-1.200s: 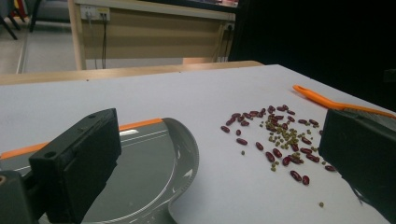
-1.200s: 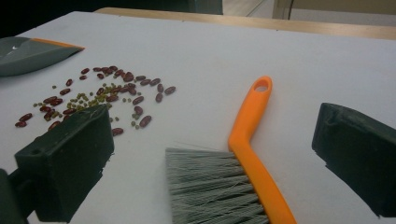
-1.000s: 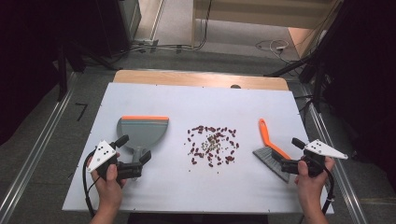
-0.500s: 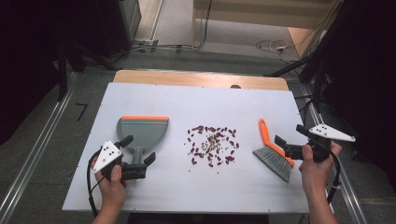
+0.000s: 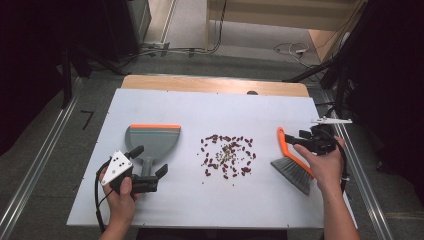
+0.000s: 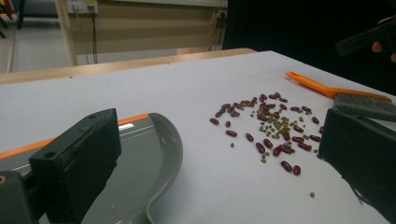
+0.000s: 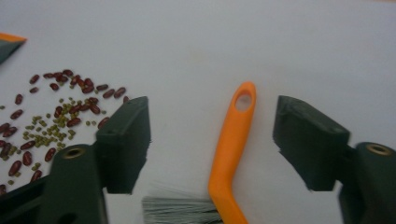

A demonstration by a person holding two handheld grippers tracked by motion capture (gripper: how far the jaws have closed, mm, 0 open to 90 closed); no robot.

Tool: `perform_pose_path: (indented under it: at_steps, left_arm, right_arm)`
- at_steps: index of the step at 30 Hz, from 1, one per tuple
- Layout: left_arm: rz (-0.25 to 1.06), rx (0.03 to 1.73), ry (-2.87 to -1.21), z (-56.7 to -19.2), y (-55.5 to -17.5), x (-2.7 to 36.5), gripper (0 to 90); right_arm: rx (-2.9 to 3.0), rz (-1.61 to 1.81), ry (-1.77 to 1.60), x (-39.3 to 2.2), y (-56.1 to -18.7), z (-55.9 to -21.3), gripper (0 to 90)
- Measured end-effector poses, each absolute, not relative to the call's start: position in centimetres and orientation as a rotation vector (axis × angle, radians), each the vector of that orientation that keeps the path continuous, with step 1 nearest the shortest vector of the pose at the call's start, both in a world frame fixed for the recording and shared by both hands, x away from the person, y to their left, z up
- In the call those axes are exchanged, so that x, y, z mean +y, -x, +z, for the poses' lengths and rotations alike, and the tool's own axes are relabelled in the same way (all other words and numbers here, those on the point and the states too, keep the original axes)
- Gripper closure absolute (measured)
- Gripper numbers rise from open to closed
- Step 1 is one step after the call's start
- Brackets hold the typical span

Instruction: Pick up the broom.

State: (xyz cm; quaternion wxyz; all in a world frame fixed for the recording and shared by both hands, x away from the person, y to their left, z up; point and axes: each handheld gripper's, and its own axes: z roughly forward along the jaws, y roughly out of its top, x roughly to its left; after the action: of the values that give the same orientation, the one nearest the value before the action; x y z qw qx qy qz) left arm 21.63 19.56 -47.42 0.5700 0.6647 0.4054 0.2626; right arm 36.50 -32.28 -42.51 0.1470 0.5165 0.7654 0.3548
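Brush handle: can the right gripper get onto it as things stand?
Probably yes. In the right gripper view the orange brush handle lies flat on the table between the jaws of the right gripper, which have just been closing but do not touch it. Nothing lies over it; the beans sit off to the side.

White table (image 5: 210,107), grey floor (image 5: 50,150), dark surroundings

Lighting even and overhead, white table (image 5: 210,105) bright without glare, surroundings dark; shadows soft and short; high view slightly soft; gripper views blur near jaws, beans (image 6: 271,126) sharper, mild softness at frame edges.
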Motion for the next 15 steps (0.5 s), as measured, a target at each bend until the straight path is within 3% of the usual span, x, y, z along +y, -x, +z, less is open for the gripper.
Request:
perform_pose_path:
  at_steps: [2, 5, 8, 10, 15]
  left_arm:
    - [0.614, 0.95, -1.561, -47.5, -21.6, 19.5, 0.0]
    - [0.609, 0.952, -1.568, -47.5, -21.7, 19.5, 0.0]
    - [0.608, 0.949, -1.573, -47.6, -21.6, 19.4, 0.0]
    - [0.609, 0.949, -1.575, -47.6, -21.6, 19.4, 0.0]
    - [0.609, 0.947, -1.578, -47.6, -21.7, 19.5, 0.0]
  right_arm:
    - [2.22, 0.972, -1.496, -32.0, -36.6, -42.8, 33.5]
    - [2.243, 0.839, -1.499, -31.2, -36.9, -44.0, 47.4]
    - [2.267, 0.789, -1.484, -31.0, -37.0, -44.8, 50.0]
    - [2.288, 0.728, -1.468, -30.9, -37.1, -45.4, 56.5]
    - [2.325, 0.651, -1.518, -30.7, -37.3, -46.5, 58.5]
